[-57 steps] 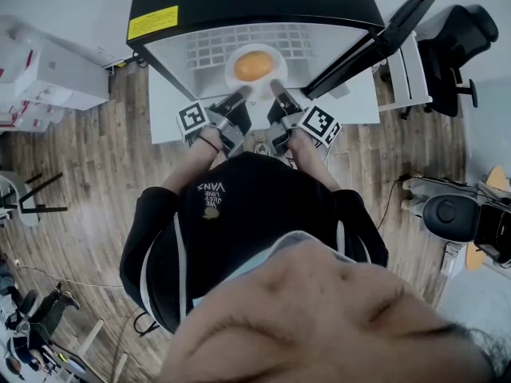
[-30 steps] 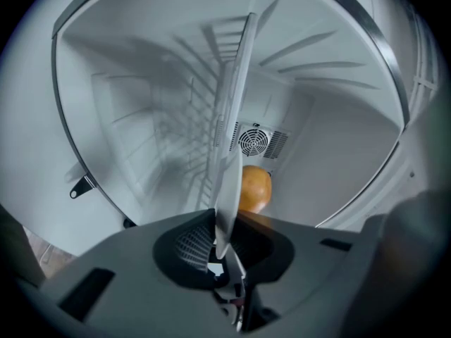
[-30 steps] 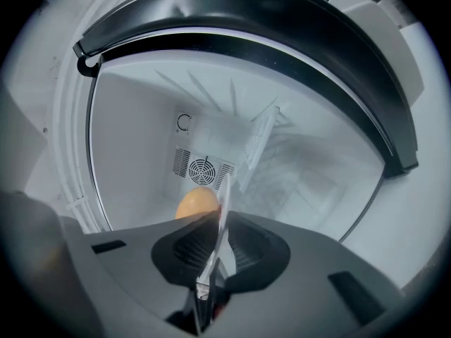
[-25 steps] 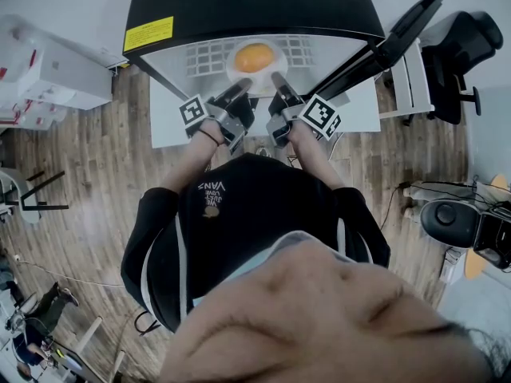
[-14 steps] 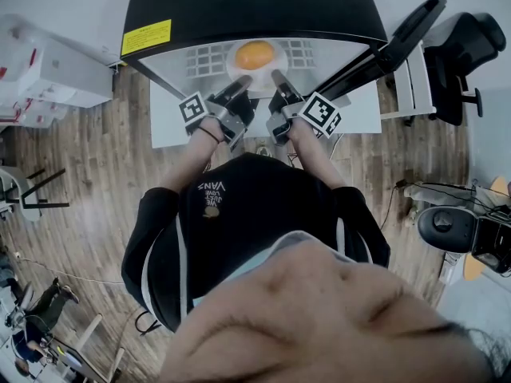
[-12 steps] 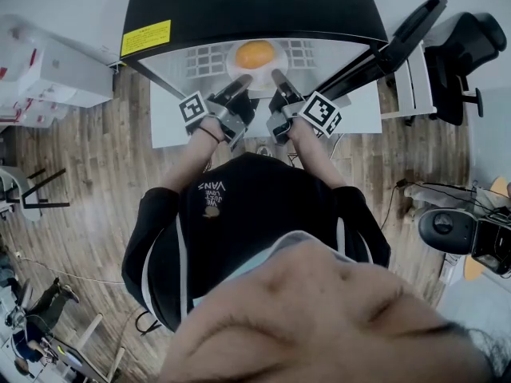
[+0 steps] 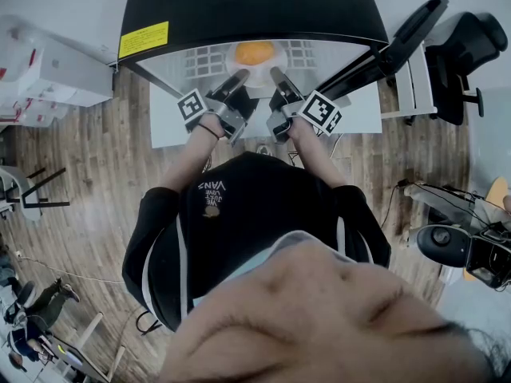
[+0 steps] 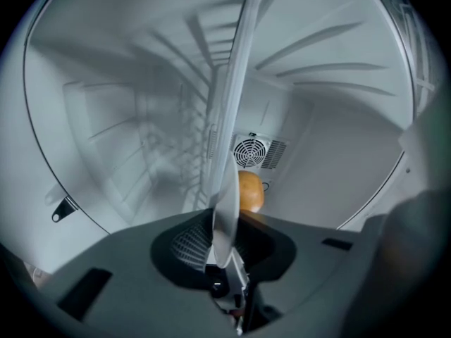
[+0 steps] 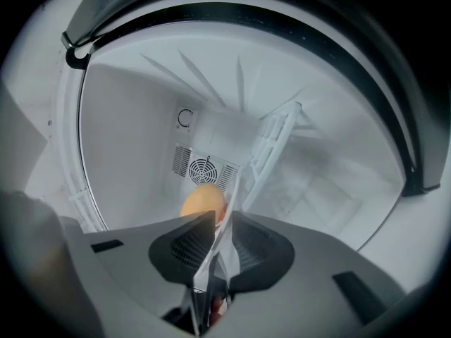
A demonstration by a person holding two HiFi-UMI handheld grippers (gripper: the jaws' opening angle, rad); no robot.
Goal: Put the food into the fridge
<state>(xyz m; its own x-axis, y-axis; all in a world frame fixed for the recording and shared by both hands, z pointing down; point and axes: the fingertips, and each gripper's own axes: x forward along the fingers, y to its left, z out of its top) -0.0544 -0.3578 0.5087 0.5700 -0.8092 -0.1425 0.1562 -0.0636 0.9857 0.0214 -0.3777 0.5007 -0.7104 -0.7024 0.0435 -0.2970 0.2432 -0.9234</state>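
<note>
A white plate carrying a round orange piece of food sits inside the open fridge, over its wire shelf. My left gripper is shut on the plate's near left rim; in the left gripper view the rim runs edge-on between the jaws of that gripper, with the food behind. My right gripper is at the near right rim. Its jaws have just been opening; the rim still lies between the jaws of this gripper, with a gap on one side. The food shows beyond.
The fridge door stands open to the right. A round fan vent is on the white back wall. White boxes stand left of the fridge and an office chair to the right, all on a wooden floor.
Both grippers and the plate with the food have slid deeper into the fridge since the earliest frame. Over the last half second they have hardly moved.
</note>
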